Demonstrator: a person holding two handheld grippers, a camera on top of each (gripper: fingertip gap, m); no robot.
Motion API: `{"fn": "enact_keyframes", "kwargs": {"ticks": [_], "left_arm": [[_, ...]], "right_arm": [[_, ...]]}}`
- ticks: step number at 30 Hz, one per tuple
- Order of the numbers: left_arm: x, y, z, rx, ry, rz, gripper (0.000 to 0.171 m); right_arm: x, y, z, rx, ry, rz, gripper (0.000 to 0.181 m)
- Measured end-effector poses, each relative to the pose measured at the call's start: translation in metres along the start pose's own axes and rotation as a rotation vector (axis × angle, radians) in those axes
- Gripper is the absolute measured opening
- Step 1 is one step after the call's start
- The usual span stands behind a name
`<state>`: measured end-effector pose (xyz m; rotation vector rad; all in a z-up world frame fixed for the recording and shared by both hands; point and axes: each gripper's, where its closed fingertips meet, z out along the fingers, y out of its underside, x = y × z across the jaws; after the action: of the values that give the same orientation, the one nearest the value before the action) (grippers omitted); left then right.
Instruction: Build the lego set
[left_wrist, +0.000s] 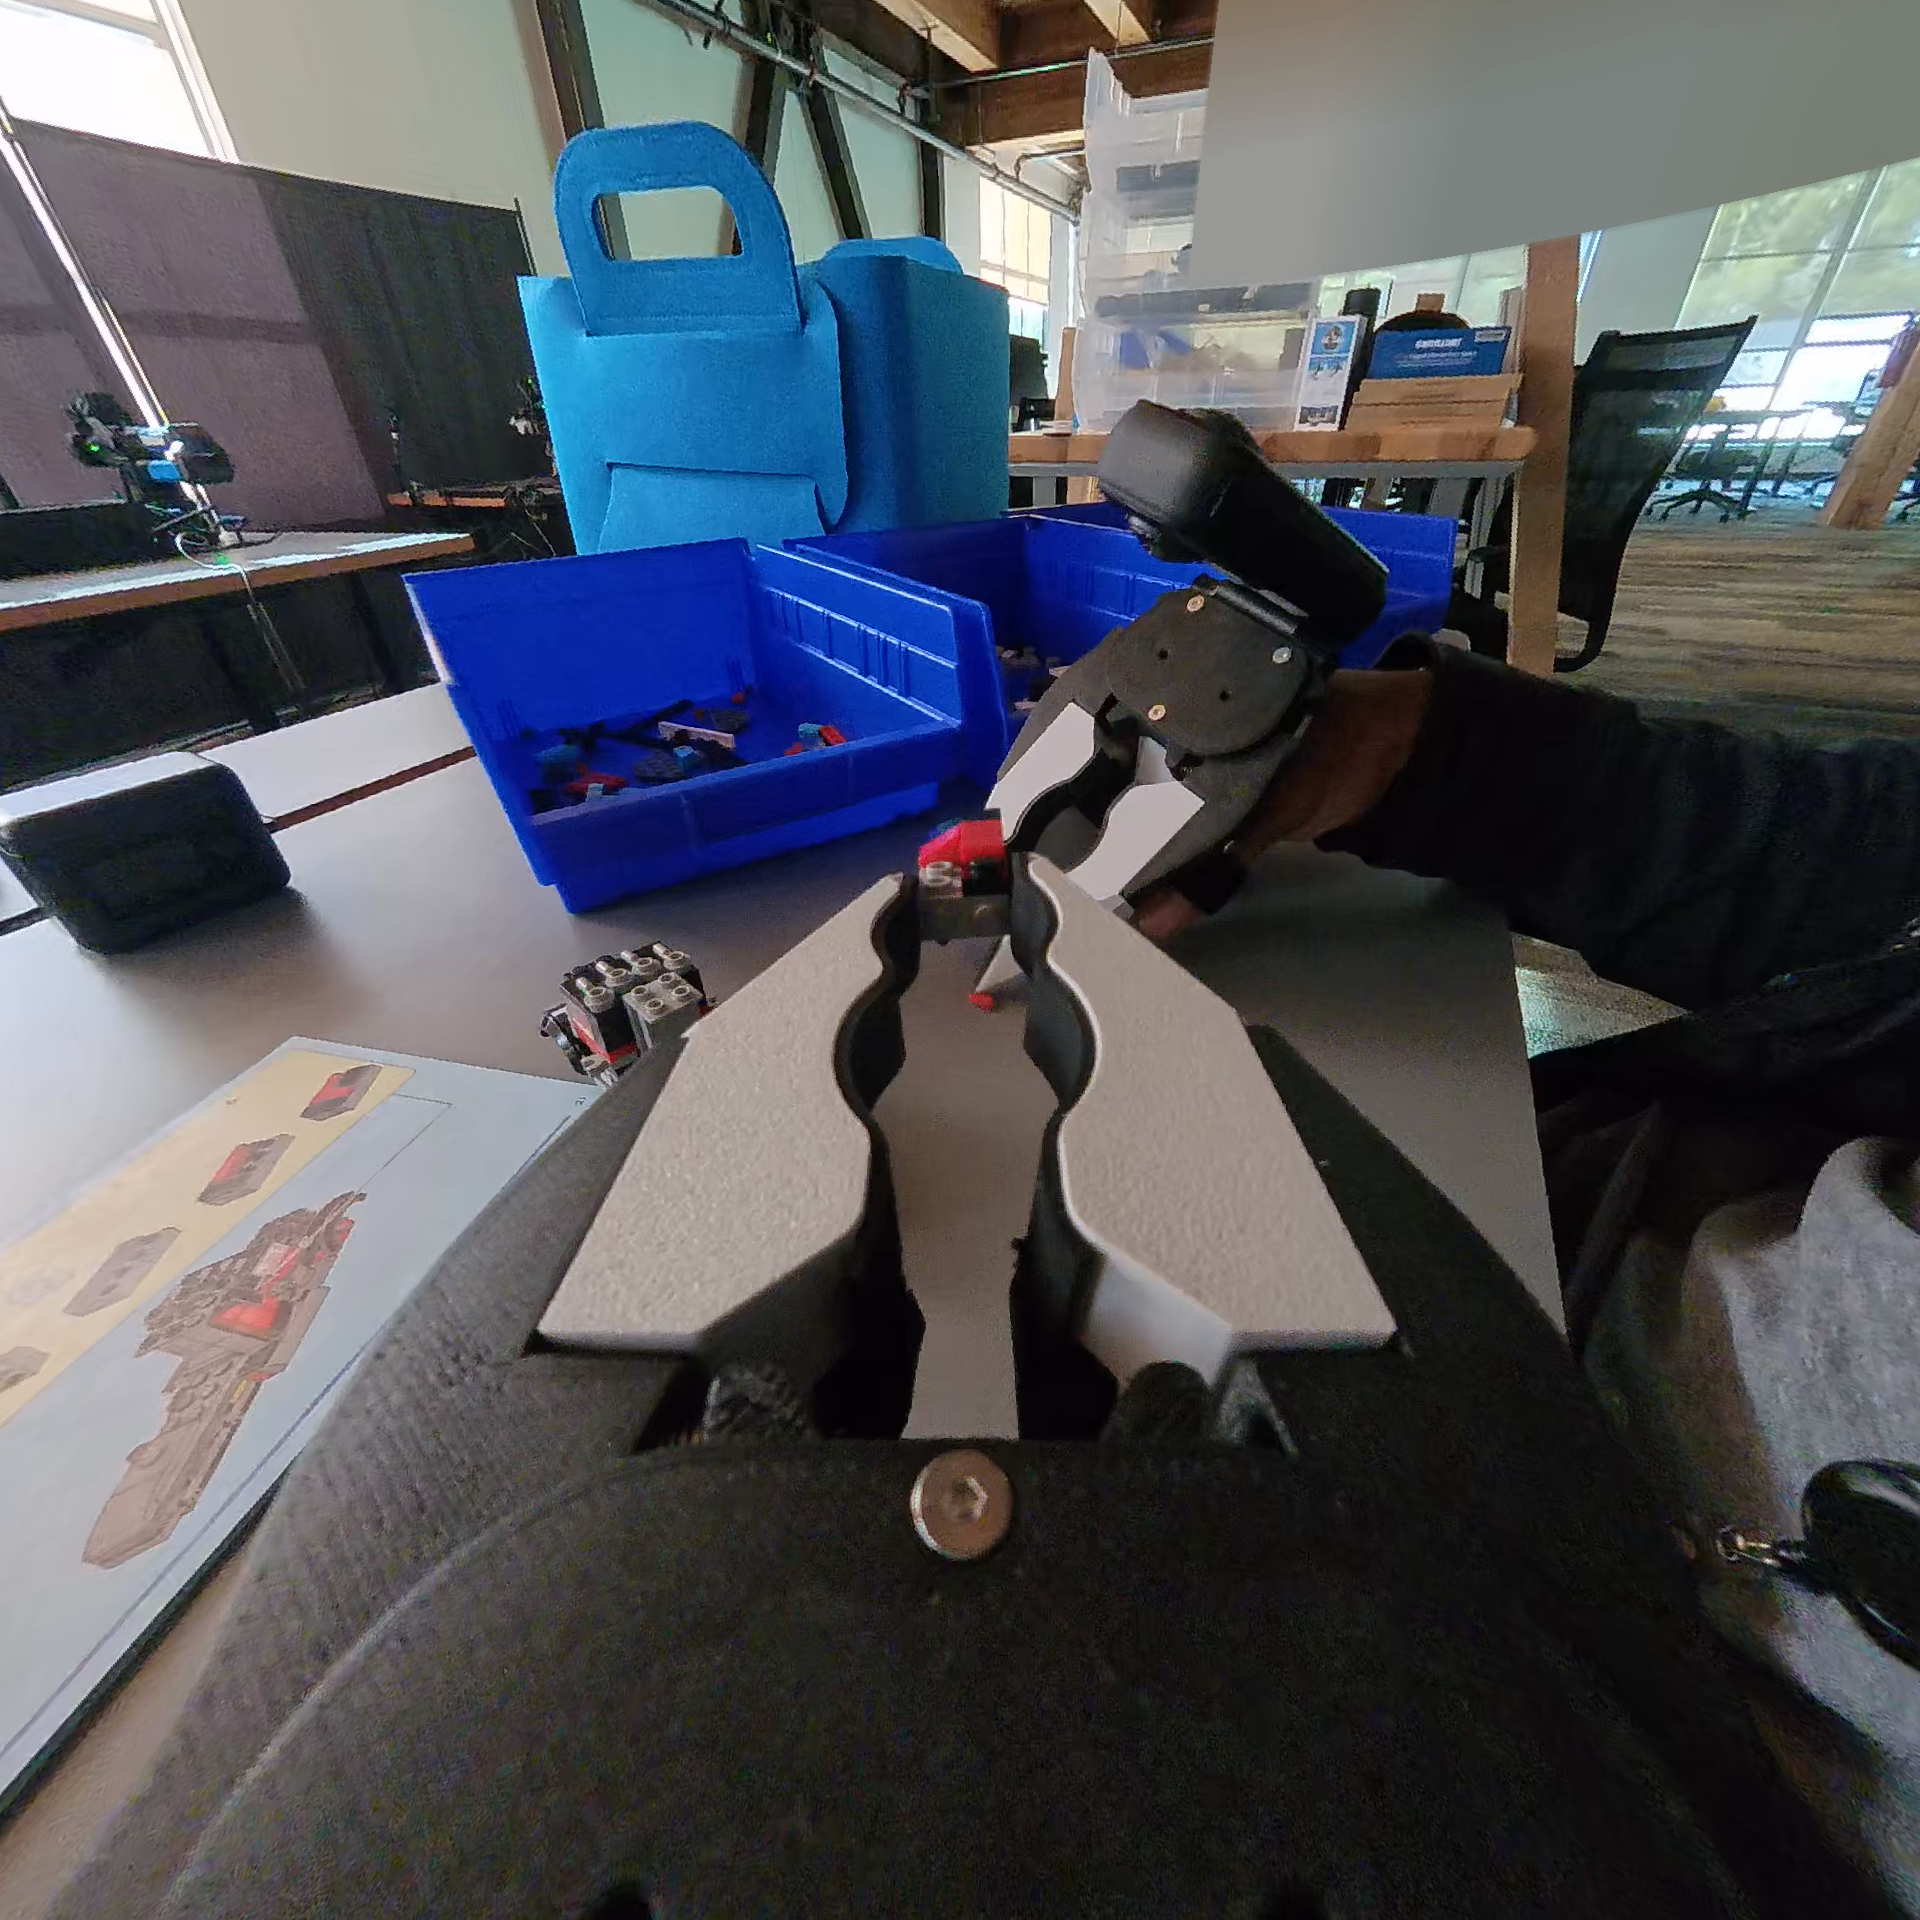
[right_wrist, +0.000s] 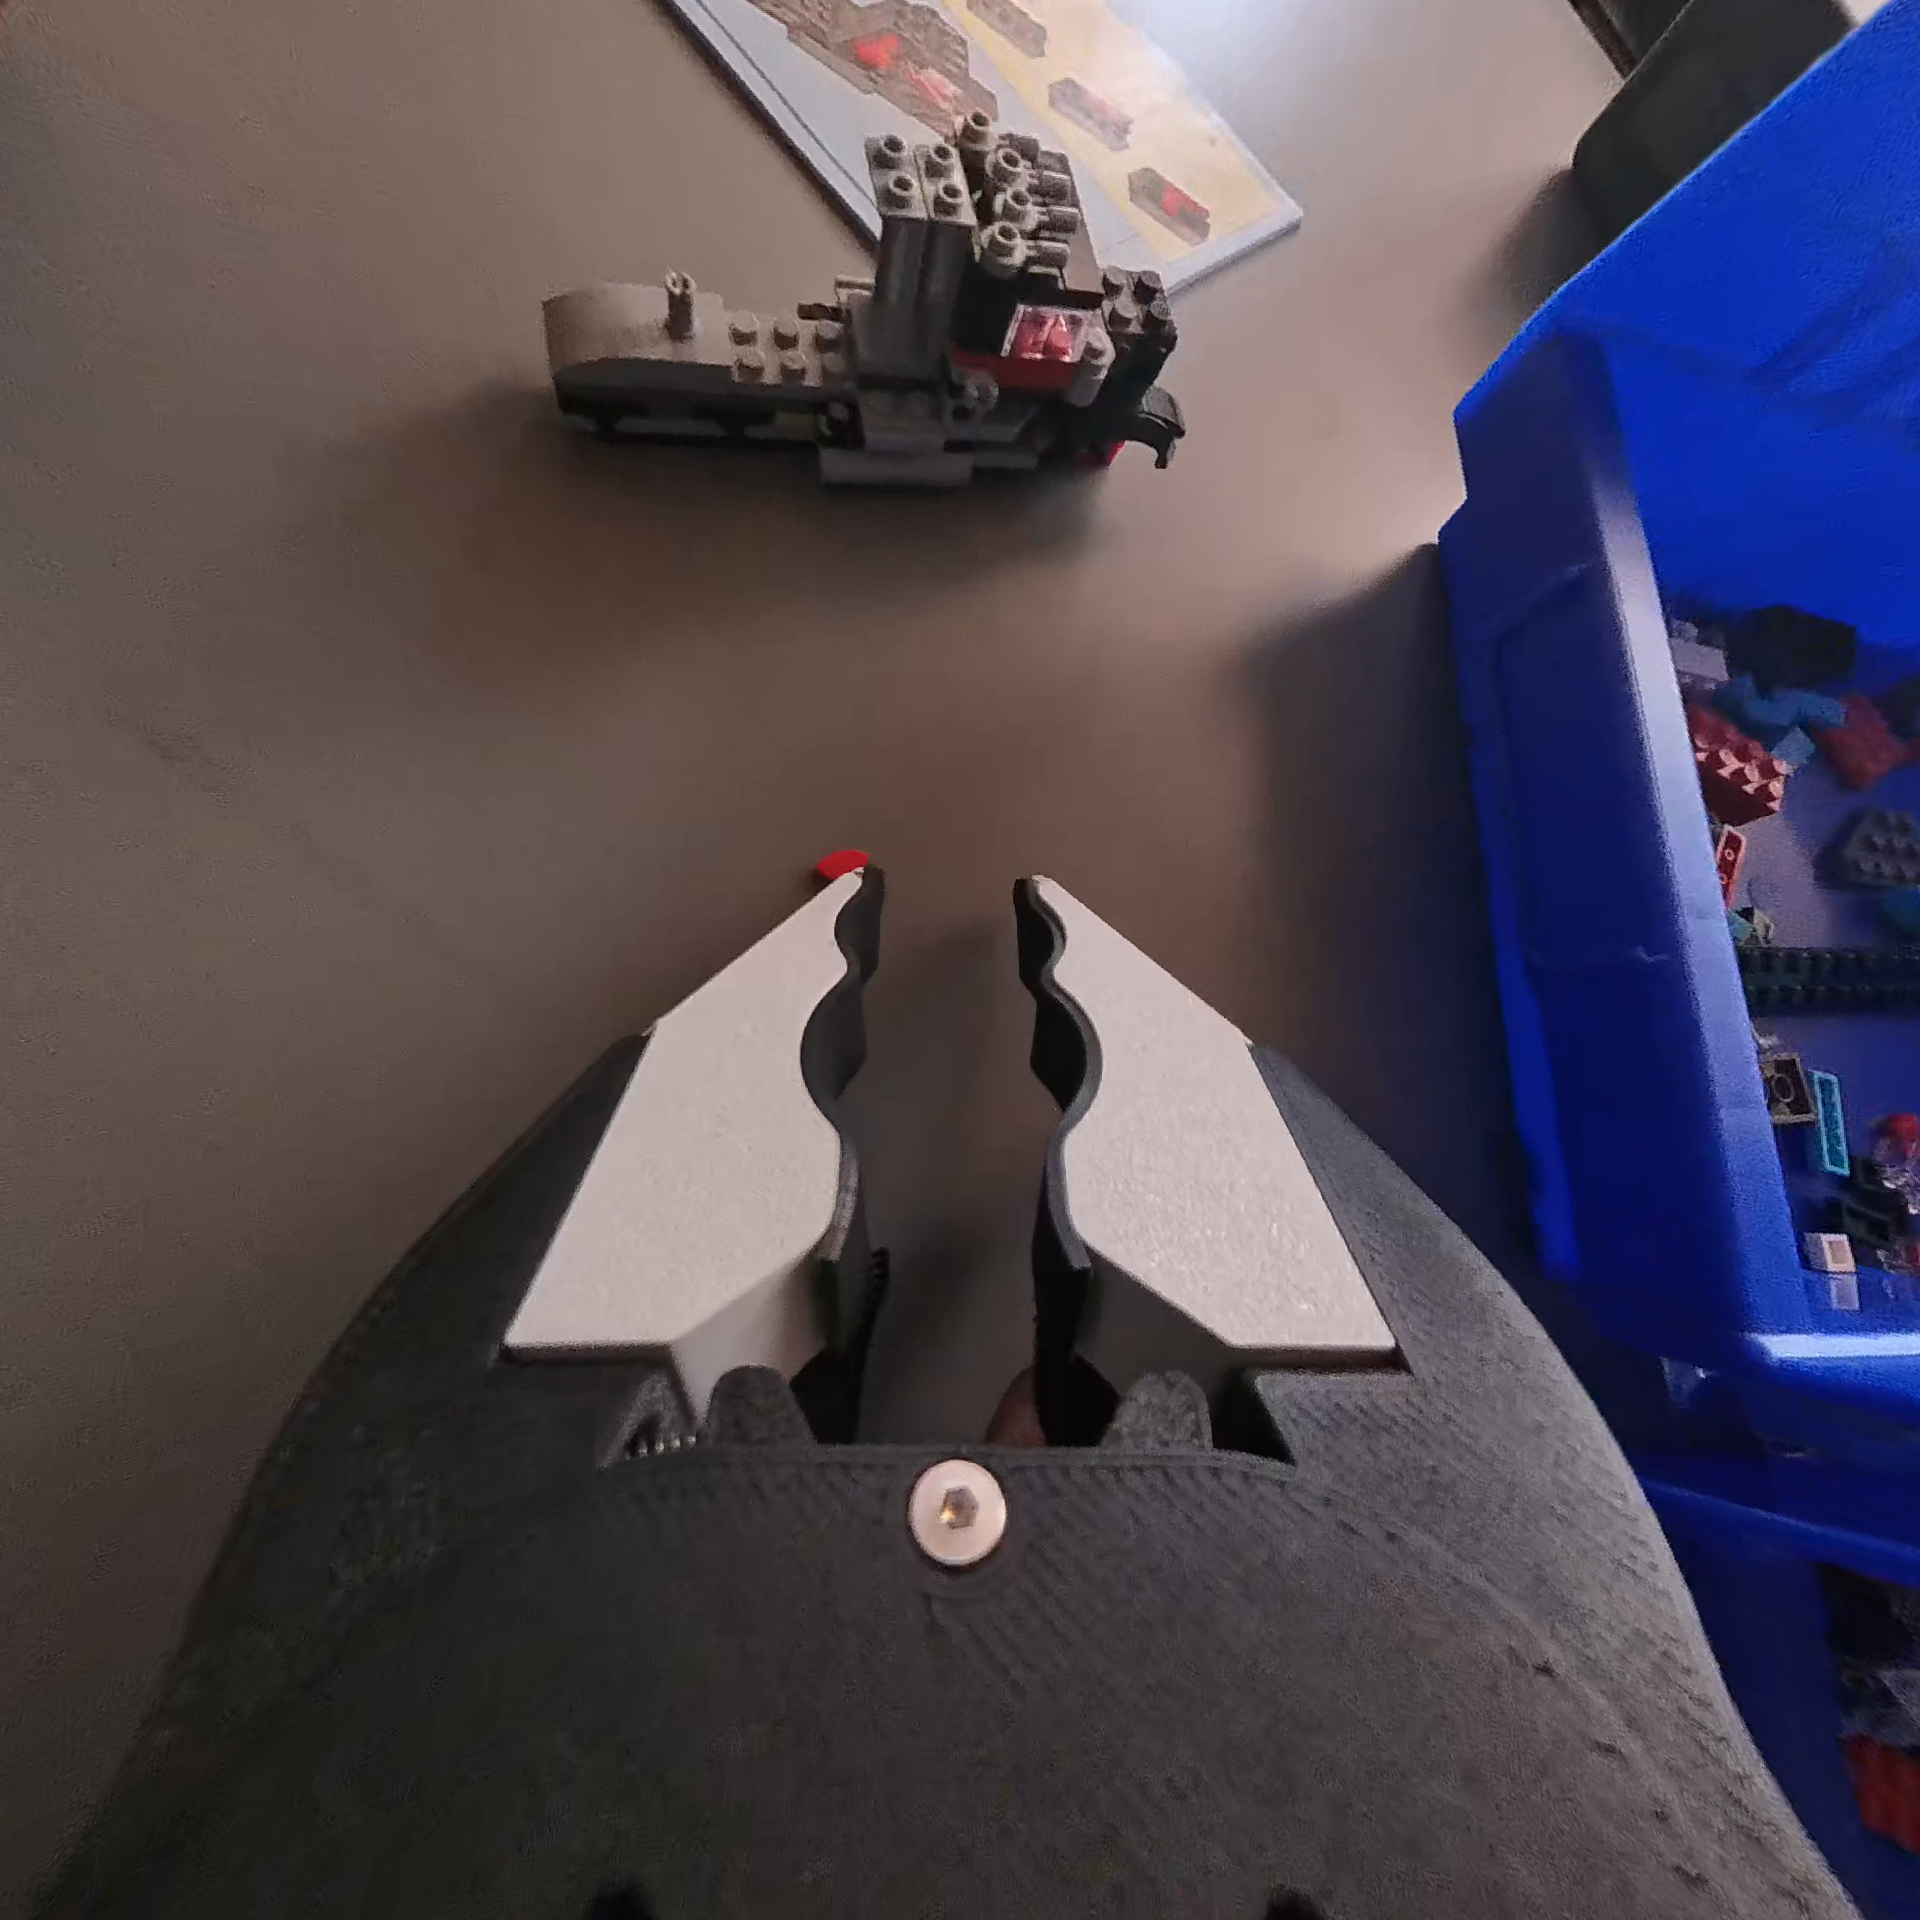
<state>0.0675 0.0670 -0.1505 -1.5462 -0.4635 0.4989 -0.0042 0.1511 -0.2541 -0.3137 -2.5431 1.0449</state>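
Left gripper (left_wrist: 961, 894) is clenched on a small lego sub-assembly (left_wrist: 961, 878), grey block with a red and black piece on top, pinched right at the fingertips and held above the table (left_wrist: 416, 935). Right gripper (right_wrist: 948, 883) is released: jaws parted, nothing between them, tips pointing down at bare tabletop. In the left wrist view the right gripper (left_wrist: 1023, 868) sits just past the left tips, slightly to their right, its tips close to the held sub-assembly; contact not clear from this angle. A small red piece (right_wrist: 840, 861) lies on the table right at the tip of the right gripper's left finger; the same piece (left_wrist: 982, 1000) shows below the left gripper's tips. The partly built lego model (right_wrist: 873, 343), grey and black with a translucent red block, rests on the table ahead of the right gripper, well apart from its tips; from the left gripper it is to the left, near the left finger (left_wrist: 634, 1003). The instruction sheet (left_wrist: 187, 1247) lies flat further left of the left gripper, beyond the model from the right gripper's side. Blue parts bin (right_wrist: 1621, 831) with loose bricks is to the right of the right gripper; from the left gripper two blue bins sit ahead, with a blue felt bag (left_wrist: 707, 364) behind them. A black box (left_wrist: 135, 847) sits on the table far left of the left gripper.
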Motion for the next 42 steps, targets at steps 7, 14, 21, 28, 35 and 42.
{"fn": "enact_keyframes", "kwargs": {"ticks": [7, 14, 21, 28, 35, 42], "left_arm": [[0.001, -0.001, -0.001, 0.007, 0.012, -0.007, 0.017], [0.002, -0.001, -0.001, 0.009, 0.022, -0.01, 0.017], [0.003, -0.003, -0.002, 0.021, 0.033, -0.01, 0.017], [0.006, -0.001, 0.0, 0.008, 0.032, 0.019, 0.017], [0.005, -0.001, 0.001, 0.01, 0.016, 0.029, 0.017], [0.001, -0.002, 0.001, 0.016, -0.017, 0.044, 0.017]], "right_arm": [[-0.002, 0.001, -0.002, 0.0, -0.032, -0.005, 0.029], [-0.012, -0.005, 0.0, 0.01, -0.058, -0.037, 0.03], [-0.021, -0.009, -0.002, 0.045, -0.17, -0.027, 0.03], [-0.028, -0.009, 0.004, 0.015, -0.208, -0.038, 0.014], [-0.028, -0.021, 0.004, 0.016, -0.182, -0.003, 0.009], [-0.041, -0.12, -0.05, 0.268, -0.174, 0.065, 0.008]]}}
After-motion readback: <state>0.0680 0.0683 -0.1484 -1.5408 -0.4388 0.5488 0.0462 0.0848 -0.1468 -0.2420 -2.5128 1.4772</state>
